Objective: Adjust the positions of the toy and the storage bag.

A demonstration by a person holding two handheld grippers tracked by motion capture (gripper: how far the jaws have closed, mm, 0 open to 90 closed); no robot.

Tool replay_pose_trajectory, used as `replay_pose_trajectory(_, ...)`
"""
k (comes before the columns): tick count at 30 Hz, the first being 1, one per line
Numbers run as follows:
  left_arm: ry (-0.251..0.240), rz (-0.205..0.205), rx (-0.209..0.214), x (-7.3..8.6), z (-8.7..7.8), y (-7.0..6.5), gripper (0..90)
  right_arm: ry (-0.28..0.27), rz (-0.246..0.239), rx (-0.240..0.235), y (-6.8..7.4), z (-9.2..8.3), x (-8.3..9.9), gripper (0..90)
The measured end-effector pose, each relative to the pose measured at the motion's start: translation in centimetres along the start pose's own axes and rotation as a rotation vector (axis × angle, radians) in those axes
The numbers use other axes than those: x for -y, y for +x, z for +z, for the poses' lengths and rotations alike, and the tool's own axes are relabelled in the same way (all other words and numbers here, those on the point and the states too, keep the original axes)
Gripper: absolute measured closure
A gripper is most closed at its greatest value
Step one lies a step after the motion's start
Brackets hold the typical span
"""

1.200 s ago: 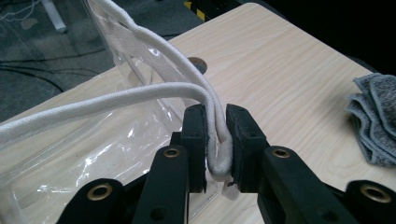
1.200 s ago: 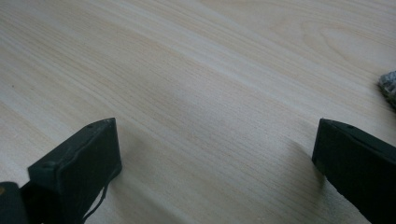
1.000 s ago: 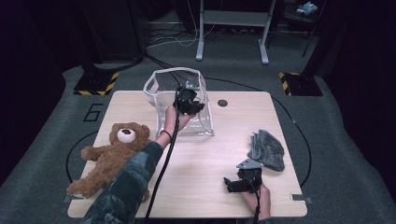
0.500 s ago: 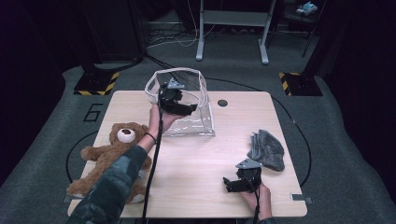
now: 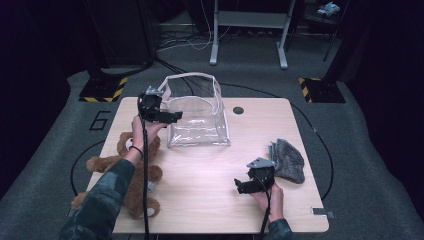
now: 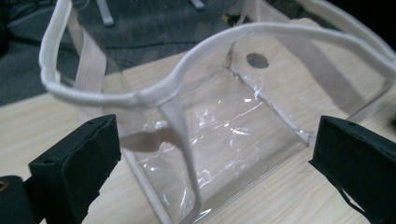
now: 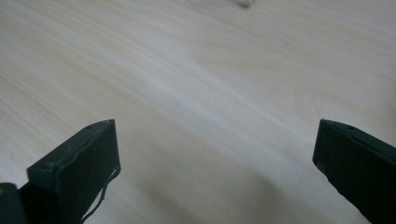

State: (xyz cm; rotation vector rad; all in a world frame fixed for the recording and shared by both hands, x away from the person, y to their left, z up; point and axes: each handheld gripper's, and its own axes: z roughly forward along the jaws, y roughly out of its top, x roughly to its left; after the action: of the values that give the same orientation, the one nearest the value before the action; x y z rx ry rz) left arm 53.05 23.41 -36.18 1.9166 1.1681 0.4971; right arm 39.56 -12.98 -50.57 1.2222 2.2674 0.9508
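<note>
Clear bag [image 5: 197, 112] standing open at upper centre of the counter [image 5: 210, 200], nothing inside yet. Left tongs [image 5: 172, 117] just opened wide, nothing between, at its left rim; right tongs [image 5: 241, 185] wide, empty, lower right. Teddy bear [image 5: 125, 172] at lower left and grey cloth [image 5: 287, 160] at right probably left to pack.

Left gripper [image 5: 172, 117] is held out on an extended forearm at the far left of the bench, its jaws pointing sideways to the right; they have just been opening, stand wide apart and grip nothing. Right gripper [image 5: 239, 185] sits low at the near edge, jaws wide apart, empty, pointing left.
</note>
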Motion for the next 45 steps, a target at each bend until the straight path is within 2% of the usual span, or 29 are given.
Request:
replay_pose_trajectory(3, 0.016, -0.014, -0.004, 0.5, 0.6, 0.4, 0.0, -0.027, -0.037, 0.009, 0.2, 0.6, -1.7, 0.0)
replay_pose_trajectory(4, 0.02, -0.019, 0.007, 0.6, 0.8, 0.5, 0.0, -0.028, -0.043, 0.01, 0.2, 0.9, -2.2, 0.0)
replay_pose_trajectory(7, 0.044, -0.008, -0.009, 0.9, 1.4, 0.7, 0.0, -0.057, -0.059, 0.015, 0.4, 1.7, -3.6, 0.0)
replay_pose_trajectory(8, 0.042, -0.013, -0.016, 1.0, 1.5, 0.7, 0.1, -0.067, -0.081, 0.015, 0.3, 2.2, -4.2, 0.7)
replay_pose_trajectory(9, 0.036, -0.019, -0.015, 1.0, 1.6, 0.7, 0.8, -0.077, -0.08, 0.018, 0.4, 2.6, -4.6, 1.0)
replay_pose_trajectory(12, 0.021, -0.014, -0.034, 1.0, 1.8, 0.6, 14.0, -0.082, -0.075, 0.017, 0.1, 3.9, -6.0, 4.4)
replay_pose_trajectory(13, 0.017, -0.019, -0.041, 1.0, 1.8, 0.4, 16.5, -0.075, -0.07, 0.018, 0.1, 4.2, -6.4, 5.5)
replay_pose_trajectory(14, 0.019, -0.007, -0.051, 1.0, 1.9, 0.4, 17.8, -0.082, -0.069, 0.015, 0.0, 4.5, -6.7, 7.9)
replay_pose_trajectory(16, 0.007, -0.016, -0.05, 1.0, 1.9, 0.4, 24.2, -0.083, -0.087, 0.028, -0.4, 5.3, -7.4, 11.0)
replay_pose_trajectory(18, 0.01, -0.016, -0.056, 1.0, 2.0, 0.5, 26.9, -0.08, -0.08, 0.038, -0.5, 6.1, -8.1, 14.3)
replay_pose_trajectory(20, 0.018, -0.015, -0.079, 1.2, 2.2, 0.6, 32.6, -0.079, -0.075, 0.046, -0.8, 6.6, -8.8, 16.0)
replay_pose_trajectory(21, 0.01, -0.027, -0.067, 1.3, 2.3, 0.7, 34.7, -0.098, -0.071, 0.05, -0.8, 6.9, -8.9, 20.4)
replay_pose_trajectory(22, 0.021, -0.018, -0.069, 1.4, 2.3, 0.8, 36.5, -0.089, -0.076, 0.054, -0.8, 7.1, -9.1, 24.0)
replay_pose_trajectory(25, 0.012, -0.038, -0.075, 1.6, 2.6, 1.0, 42.8, -0.092, -0.092, 0.068, -0.7, 7.9, -9.5, 33.0)
replay_pose_trajectory(26, 0.011, -0.033, -0.073, 1.7, 2.6, 1.0, 46.0, -0.093, -0.096, 0.085, -0.7, 8.2, -9.7, 38.8)
replay_pose_trajectory(28, 0.003, -0.033, -0.078, 1.7, 2.6, 1.1, 50.6, -0.086, -0.097, 0.083, -0.6, 8.5, -10.0, 43.4)
replay_pose_trajectory(30, 0.005, -0.028, -0.073, 1.8, 2.6, 1.2, 57.0, -0.091, -0.105, 0.095, -0.3, 8.8, -10.1, 51.9)
replay_pose_trajectory(31, -0.005, -0.036, -0.069, 1.9, 2.6, 1.2, 58.0, -0.085, -0.114, 0.091, -0.3, 8.9, -10.1, 52.8)
replay_pose_trajectory(32, -0.005, -0.039, -0.061, 1.9, 2.6, 1.3, 59.3, -0.072, -0.128, 0.115, -0.1, 9.2, -10.1, 55.9)
replay_pose_trajectory(33, -0.007, -0.043, -0.056, 2.0, 2.6, 1.2, 60.8, -0.071, -0.132, 0.112, -0.1, 9.4, -10.1, 57.8)
replay_pose_trajectory(35, -0.004, -0.038, -0.056, 2.1, 2.7, 1.1, 61.8, -0.08, -0.115, 0.128, -0.2, 9.5, -10.1, 64.0)
replay_pose_trajectory(37, -0.006, -0.042, -0.054, 2.1, 2.8, 0.9, 58.2, -0.097, -0.088, 0.133, -0.3, 9.4, -10.1, 67.2)
replay_pose_trajectory(39, -0.005, -0.041, -0.056, 2.2, 2.9, 0.7, 53.0, -0.091, -0.093, 0.151, -0.2, 9.5, -10.1, 70.3)
replay_pose_trajectory(41, 0.009, -0.03, -0.078, 2.2, 3.0, 0.6, 52.9, -0.088, -0.105, 0.158, -0.3, 9.5, -10.0, 72.7)
replay_pose_trajectory(44, 0.007, -0.03, -0.106, 2.2, 3.1, 0.7, 62.2, -0.09, -0.081, 0.176, -0.1, 9.5, -10.1, 76.6)
replay_pose_trajectory(45, -0.001, -0.042, -0.102, 2.2, 3.2, 0.7, 65.5, -0.087, -0.085, 0.18, 0.0, 9.5, -10.1, 78.1)
